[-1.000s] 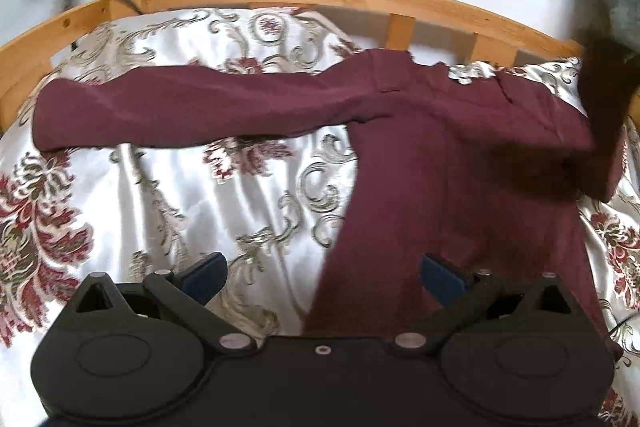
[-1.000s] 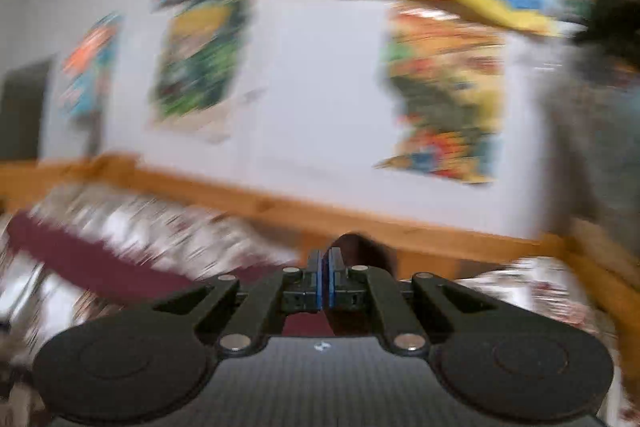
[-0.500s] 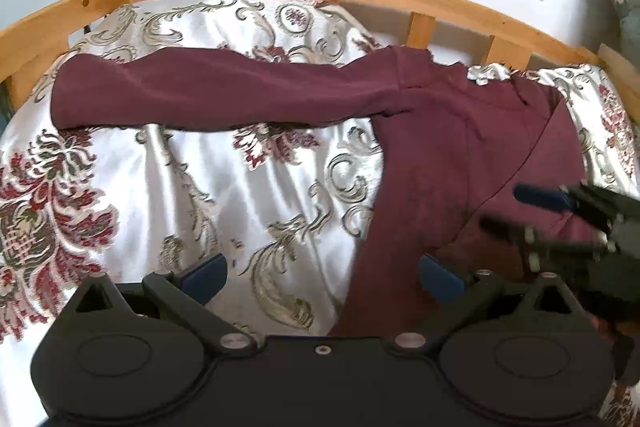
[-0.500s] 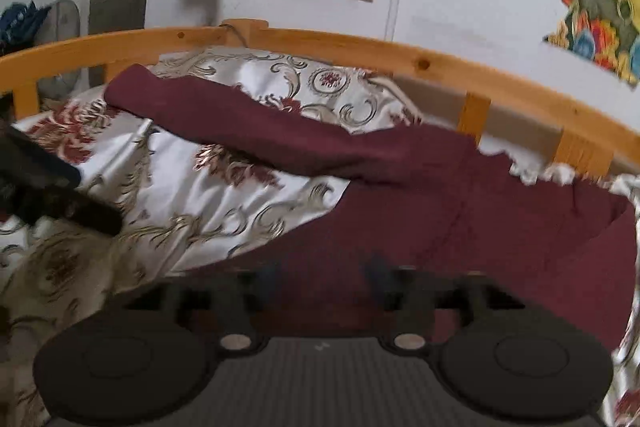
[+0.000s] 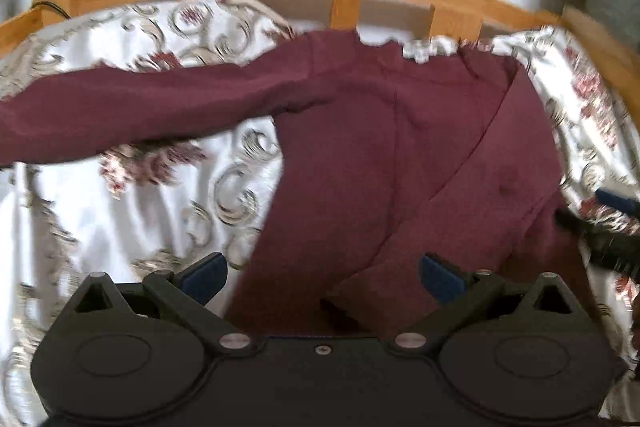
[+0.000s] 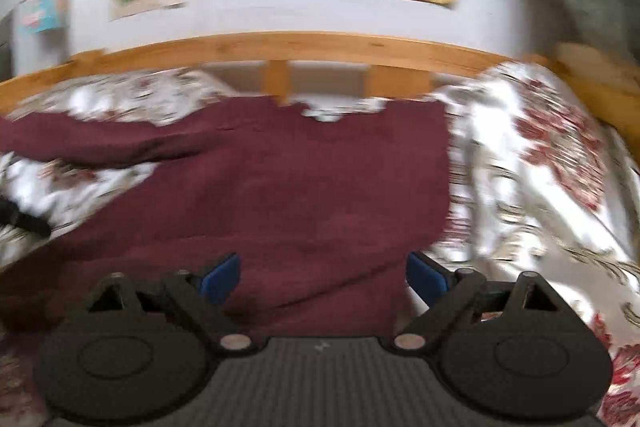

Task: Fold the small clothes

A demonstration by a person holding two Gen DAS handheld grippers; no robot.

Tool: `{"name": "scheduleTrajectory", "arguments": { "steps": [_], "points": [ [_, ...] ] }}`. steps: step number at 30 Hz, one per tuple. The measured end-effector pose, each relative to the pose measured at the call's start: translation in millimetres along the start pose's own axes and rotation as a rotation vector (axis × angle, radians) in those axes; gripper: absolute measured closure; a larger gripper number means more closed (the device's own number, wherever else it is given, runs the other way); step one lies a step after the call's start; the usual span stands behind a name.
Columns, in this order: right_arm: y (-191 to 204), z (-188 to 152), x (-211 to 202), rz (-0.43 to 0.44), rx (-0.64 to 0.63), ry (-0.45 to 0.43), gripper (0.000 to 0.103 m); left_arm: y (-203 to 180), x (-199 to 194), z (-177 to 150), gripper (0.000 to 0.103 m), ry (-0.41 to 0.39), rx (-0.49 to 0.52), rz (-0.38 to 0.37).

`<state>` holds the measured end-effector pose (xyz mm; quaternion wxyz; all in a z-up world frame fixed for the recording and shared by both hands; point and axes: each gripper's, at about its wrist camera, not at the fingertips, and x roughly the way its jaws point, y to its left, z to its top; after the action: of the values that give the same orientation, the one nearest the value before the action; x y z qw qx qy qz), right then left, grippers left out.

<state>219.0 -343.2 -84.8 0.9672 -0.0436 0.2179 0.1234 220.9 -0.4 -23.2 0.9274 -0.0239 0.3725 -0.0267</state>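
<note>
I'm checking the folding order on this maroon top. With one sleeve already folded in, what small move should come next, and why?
Probably bring the left gripper toward the long sleeve that lies stretched out over the bedspread. The other sleeve is folded across the maroon top, and both grippers are empty, the right gripper with its fingers opening.

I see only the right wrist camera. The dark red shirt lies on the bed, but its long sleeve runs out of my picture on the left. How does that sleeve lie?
Observer: In the left wrist view the long sleeve lies stretched out flat on the bedspread, pointing away from the shirt.
Operator: And the other sleeve? I cannot find it.
Observer: The other sleeve is folded slantwise over the shirt, and its cuff ends close to the left tongs.
Operator: Do the left tongs hold the cuff?
Observer: No. The left tongs are open, with the cuff lying between the fingers, not pinched.
</note>
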Motion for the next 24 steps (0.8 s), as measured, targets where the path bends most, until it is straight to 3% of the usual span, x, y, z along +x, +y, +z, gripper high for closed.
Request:
{"name": "scheduleTrajectory", "arguments": {
  "steps": [6,9,13,16,18,24],
  "points": [
    [-48,2,34,-0.093,0.127,-0.024,0.010,-14,45,-20,0.001,0.111,0.056,0.112],
    [-56,-3,44,-0.129,0.153,-0.007,0.009,-13,45,-26,0.001,0.098,0.068,0.112],
    [-61,-12,45,-0.110,0.174,-0.003,0.000,1,29,-21,0.001,0.079,-0.002,0.115],
    [-59,-12,40,-0.081,0.203,-0.024,0.000,28,5,-13,0.001,0.018,-0.061,0.134],
    [-56,-11,37,-0.052,0.202,-0.037,0.000,53,-11,-8,0.001,-0.039,-0.106,0.192],
    [-37,-10,29,0.001,0.188,-0.063,0.000,143,-53,11,0.002,-0.236,-0.333,0.470]
  ]
}}
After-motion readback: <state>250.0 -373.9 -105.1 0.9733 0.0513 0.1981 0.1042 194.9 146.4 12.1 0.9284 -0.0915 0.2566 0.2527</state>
